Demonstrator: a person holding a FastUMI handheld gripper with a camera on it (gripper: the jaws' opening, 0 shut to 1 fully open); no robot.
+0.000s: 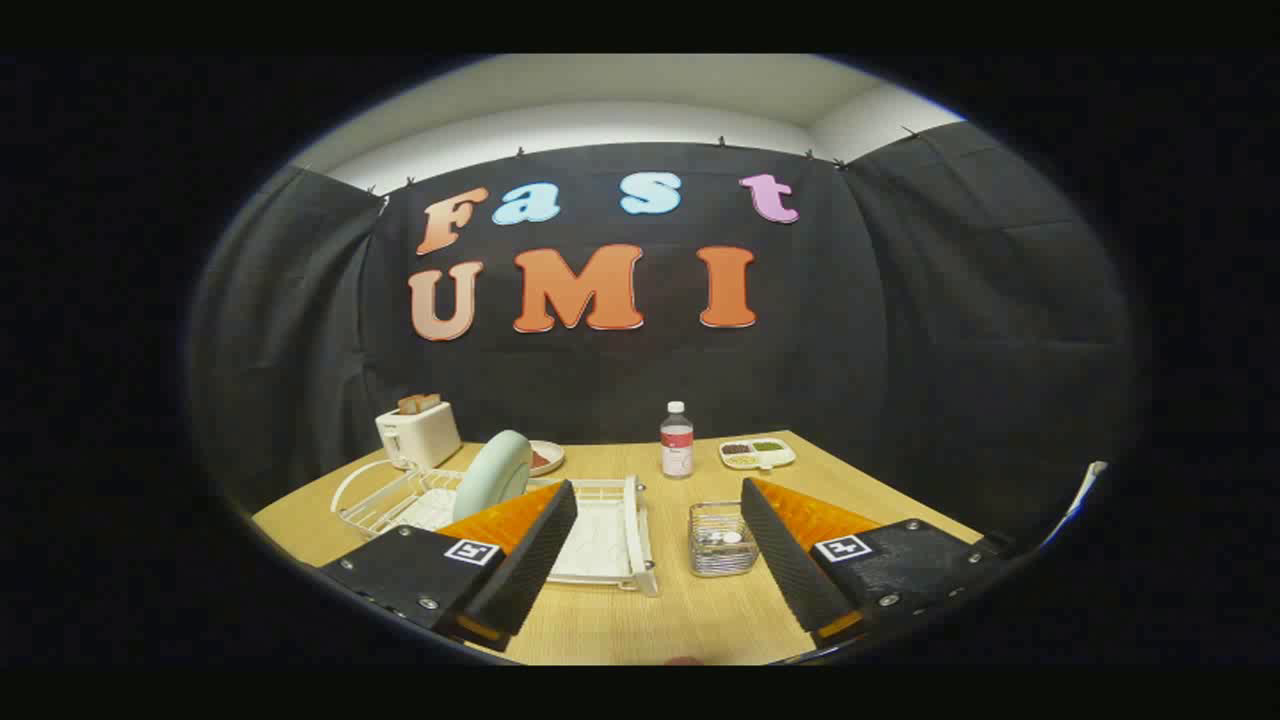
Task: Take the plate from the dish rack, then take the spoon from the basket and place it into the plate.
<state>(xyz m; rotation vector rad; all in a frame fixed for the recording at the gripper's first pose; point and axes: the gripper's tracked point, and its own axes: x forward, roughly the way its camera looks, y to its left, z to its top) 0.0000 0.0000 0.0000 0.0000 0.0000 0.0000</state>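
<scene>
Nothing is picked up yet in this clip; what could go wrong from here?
The hand-held gripper is open, well short of everything. The plate stands on edge in the dish rack, so it may slip or snag the wires. The basket is small, and its contents are hard to make out.

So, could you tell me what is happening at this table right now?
A person is holding the tongs open above a wooden table, gripping nothing. Ahead of the fingers, a pale green plate stands on edge in the white dish rack, and a small wire basket sits beside the rack, just ahead of the right finger. Nothing has been picked up. A toaster, a bottle and a divided snack tray stand further back.
</scene>
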